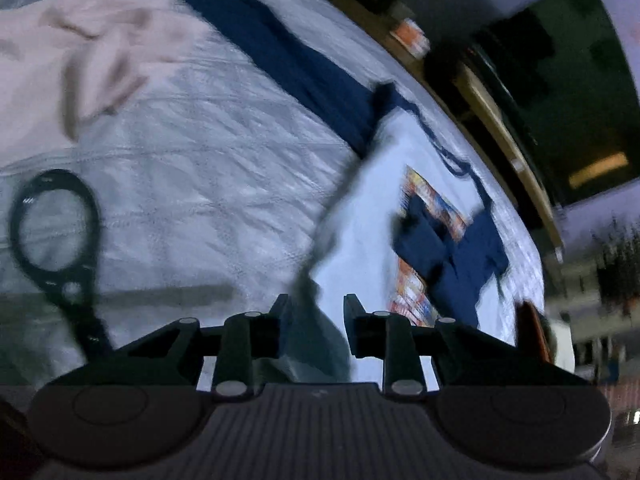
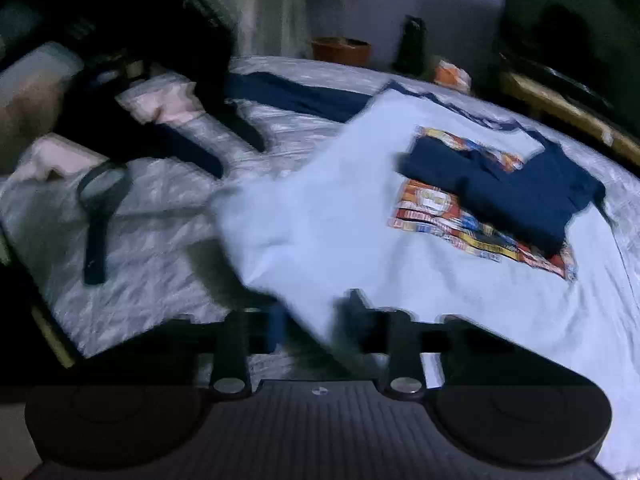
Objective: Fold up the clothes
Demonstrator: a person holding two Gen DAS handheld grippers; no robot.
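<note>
White T-shirt (image 2: 360, 208) lies spread on the bed (image 2: 160, 280), its hem reaching both grippers. Left gripper (image 1: 314, 320) pinches a raised edge; right gripper (image 2: 316, 320) pinches the near edge.

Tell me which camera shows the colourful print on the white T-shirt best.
The right wrist view: the print faces the camera almost whole, only its middle covered by a folded dark blue sleeve. The left wrist view shows it narrow, slanted and blurred at the right, partly hidden.
</note>
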